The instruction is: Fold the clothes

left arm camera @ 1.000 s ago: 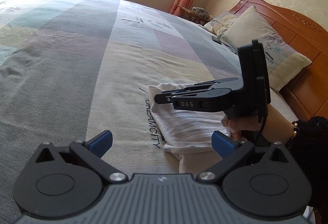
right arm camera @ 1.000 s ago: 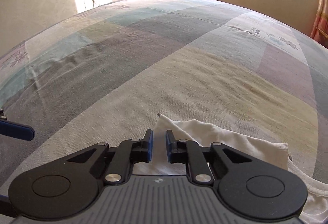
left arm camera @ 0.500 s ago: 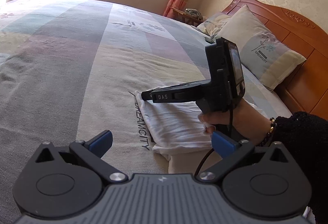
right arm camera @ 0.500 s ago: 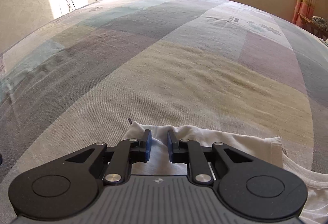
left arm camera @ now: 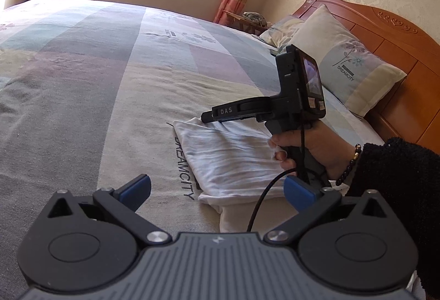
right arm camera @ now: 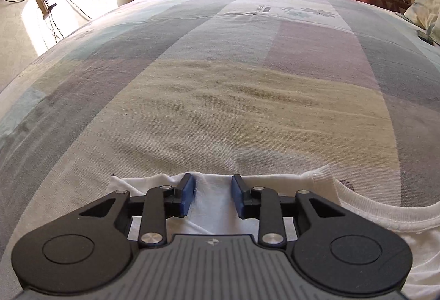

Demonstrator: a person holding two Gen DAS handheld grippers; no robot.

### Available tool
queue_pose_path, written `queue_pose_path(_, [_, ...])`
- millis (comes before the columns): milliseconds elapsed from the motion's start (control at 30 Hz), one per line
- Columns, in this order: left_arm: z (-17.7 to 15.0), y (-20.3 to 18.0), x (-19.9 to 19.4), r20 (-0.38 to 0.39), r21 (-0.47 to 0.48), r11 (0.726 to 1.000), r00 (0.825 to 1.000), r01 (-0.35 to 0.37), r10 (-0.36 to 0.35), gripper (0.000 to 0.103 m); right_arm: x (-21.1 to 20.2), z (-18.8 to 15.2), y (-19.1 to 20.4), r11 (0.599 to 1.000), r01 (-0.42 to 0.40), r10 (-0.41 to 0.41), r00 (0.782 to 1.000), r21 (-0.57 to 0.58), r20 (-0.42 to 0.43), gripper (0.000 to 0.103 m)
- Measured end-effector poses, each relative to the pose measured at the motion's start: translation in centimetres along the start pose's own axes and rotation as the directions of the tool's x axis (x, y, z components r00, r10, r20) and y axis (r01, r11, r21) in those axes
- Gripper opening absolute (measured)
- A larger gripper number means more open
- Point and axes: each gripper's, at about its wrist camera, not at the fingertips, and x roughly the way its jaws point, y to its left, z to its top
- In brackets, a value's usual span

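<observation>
While parted, right gripper [right arm camera: 211,197] over white shirt [right arm camera: 412,250] — left gripper [left arm camera: 217,190] wide.

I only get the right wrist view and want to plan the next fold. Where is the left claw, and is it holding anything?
Observer: The left claw is wide open and empty. It points at the near edge of the folded white cotton T-shirt.
Operator: Where does my right claw sit on the shirt, seen from outside?
Observer: In the left wrist view the right claw has its tip at the shirt's far corner. I cannot tell whether it touches the cloth. A hand below a black fuzzy sleeve grips its handle, over the shirt's right side.
</observation>
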Motion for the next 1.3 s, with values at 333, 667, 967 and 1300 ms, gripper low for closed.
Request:
queue_pose_path(333, [0.0, -1.7, -0.7, 0.01, 0.037, 0.999, 0.999, 0.032, -0.032, 0.102, -6.8, -0.7, -2.9, 0.998, 0.065, -0.065, 0.998, -0.027, -0.001, 0.059])
queue_pose_path(667, [-0.4, -9.0, -2.3, 0.013, 0.181, 0.976, 0.992, 0.121, -0.125, 0.102, -22.8, -8.9, -9.4, 0.977, 0.195, -0.191, 0.98, 0.081, -0.054, 0.09])
queue_pose_path(967, [-5.8, -17.9, -0.6, -0.137, 0.285, 0.947, 0.984, 0.152, -0.117, 0.102, -30.7, -23.8, -7.5, 0.966, 0.25, -0.241, 0.964, 0.072, -0.114, 0.093])
queue_pose_path(1300, [-14.0, -20.8, 0.7, -0.315, 0.297, 0.95, 0.949, 0.094, 0.005, 0.102, -31.3, -29.8, -6.1, 0.982, 0.145, -0.139, 0.989, 0.124, -0.055, 0.099])
